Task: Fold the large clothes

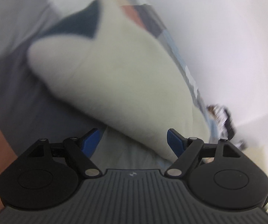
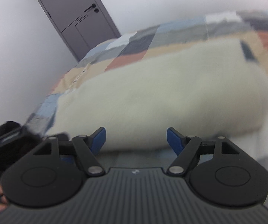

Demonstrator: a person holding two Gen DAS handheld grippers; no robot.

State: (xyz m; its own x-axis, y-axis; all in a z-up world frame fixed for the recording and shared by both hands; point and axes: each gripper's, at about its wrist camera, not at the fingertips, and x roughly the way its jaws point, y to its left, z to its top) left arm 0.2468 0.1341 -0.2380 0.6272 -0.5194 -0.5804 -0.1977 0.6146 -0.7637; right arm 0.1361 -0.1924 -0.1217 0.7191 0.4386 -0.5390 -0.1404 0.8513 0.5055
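A cream garment (image 1: 115, 78), folded into a thick bundle, lies on a patchwork bedspread (image 2: 134, 43) ahead of both grippers. The left gripper (image 1: 134, 141) stands wide apart with nothing between its blue pads (image 1: 91, 140), the bundle stretching toward 11 o'clock. The right gripper (image 2: 135, 140) is likewise spread and empty, the garment's near edge at 12 o'clock; a grey door (image 2: 74, 16) stands at 11.

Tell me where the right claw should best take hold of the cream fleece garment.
Probably the near hem of the cream fleece garment, coming in low from the front. That edge lies just ahead of the open right claw, raised off the patchwork bedspread, thin enough to pinch. The bulky middle looks too thick. Blur hides finer folds.
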